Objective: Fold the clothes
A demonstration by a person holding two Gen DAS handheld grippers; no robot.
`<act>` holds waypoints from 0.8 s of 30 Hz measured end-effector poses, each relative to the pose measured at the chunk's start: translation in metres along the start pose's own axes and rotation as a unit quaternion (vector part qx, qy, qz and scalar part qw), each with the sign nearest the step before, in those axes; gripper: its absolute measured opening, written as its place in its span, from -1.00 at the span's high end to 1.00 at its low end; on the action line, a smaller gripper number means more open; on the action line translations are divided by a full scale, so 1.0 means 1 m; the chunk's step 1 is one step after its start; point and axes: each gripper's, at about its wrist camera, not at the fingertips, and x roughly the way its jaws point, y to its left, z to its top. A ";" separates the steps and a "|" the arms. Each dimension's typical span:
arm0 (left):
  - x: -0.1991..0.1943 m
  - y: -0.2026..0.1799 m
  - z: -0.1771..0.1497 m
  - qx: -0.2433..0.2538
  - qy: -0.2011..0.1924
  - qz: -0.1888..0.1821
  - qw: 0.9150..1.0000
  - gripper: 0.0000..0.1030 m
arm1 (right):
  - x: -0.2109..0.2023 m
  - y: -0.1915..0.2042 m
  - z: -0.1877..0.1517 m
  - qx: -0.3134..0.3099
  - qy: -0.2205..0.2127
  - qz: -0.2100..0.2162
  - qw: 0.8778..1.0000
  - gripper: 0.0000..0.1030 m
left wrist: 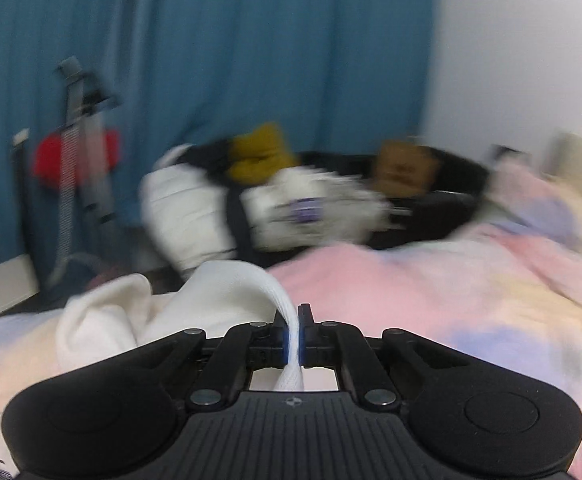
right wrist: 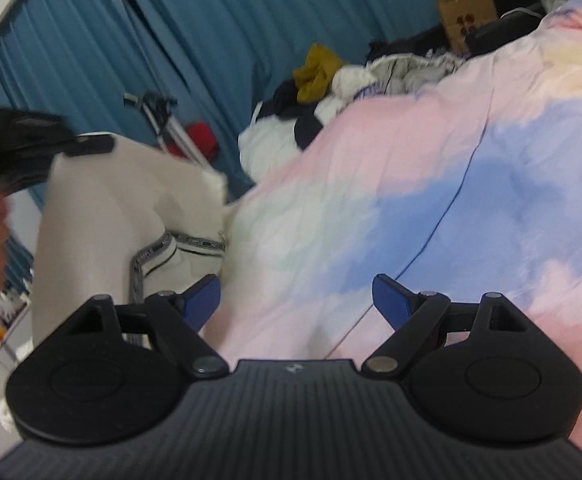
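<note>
left gripper (left wrist: 293, 334) clenched on white garment (left wrist: 227, 292) (lower centre of frame) | right gripper (right wrist: 296, 300) released, above pastel bedspread (right wrist: 431, 184) | garment hangs at left in right view

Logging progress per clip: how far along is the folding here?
Early. No folded garment shows. The left gripper has its jaws clamped on a cream-white knit garment, lifted off the pastel bedspread. The right gripper is open, empty. A heap of unfolded clothes remains.
</note>
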 end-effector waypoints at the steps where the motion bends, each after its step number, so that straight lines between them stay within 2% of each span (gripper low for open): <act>1: -0.017 -0.015 -0.006 0.016 -0.007 -0.021 1.000 0.92 | -0.007 -0.001 0.004 0.005 -0.006 0.001 1.000 -0.66; 3: -0.039 -0.037 -0.028 0.026 -0.004 -0.046 0.999 0.92 | -0.022 -0.005 0.011 0.017 -0.022 0.001 1.000 -0.66; 6: -0.051 -0.055 -0.075 0.008 0.020 -0.071 0.997 0.88 | -0.047 -0.011 0.021 0.033 -0.043 -0.002 0.999 -0.68; 8: -0.056 -0.062 -0.108 -0.005 0.038 -0.079 0.996 0.73 | -0.059 -0.018 0.023 0.055 -0.038 0.015 0.998 -0.68; 10: -0.063 -0.060 -0.131 -0.019 0.050 -0.085 0.995 0.42 | -0.066 -0.024 0.025 0.086 -0.024 0.033 0.995 -0.68; 12: -0.075 -0.056 -0.152 -0.027 0.059 -0.087 0.994 0.37 | -0.069 -0.026 0.024 0.112 -0.002 0.054 0.992 -0.68; 15: -0.108 -0.037 -0.173 -0.029 0.065 -0.080 0.994 0.17 | -0.063 -0.032 0.018 0.170 0.035 0.084 0.981 -0.68; 17: -0.130 -0.023 -0.187 -0.031 0.069 -0.075 0.994 0.07 | -0.047 -0.038 0.016 0.203 0.065 0.075 0.974 -0.57; 19: -0.155 0.003 -0.196 -0.056 0.069 -0.059 0.994 0.02 | -0.028 -0.042 0.015 0.233 0.092 0.068 0.966 -0.50; 20: -0.167 0.019 -0.202 -0.077 0.070 -0.049 0.993 0.02 | -0.015 -0.045 0.016 0.247 0.100 0.068 0.961 -0.31; 22: -0.182 0.048 -0.211 -0.120 0.069 -0.027 0.990 -0.02 | 0.012 -0.050 0.020 0.270 0.115 0.073 0.953 -0.22; 24: -0.192 0.074 -0.217 -0.164 0.055 -0.006 0.985 -0.02 | 0.034 -0.053 0.024 0.281 0.113 0.067 0.951 -0.04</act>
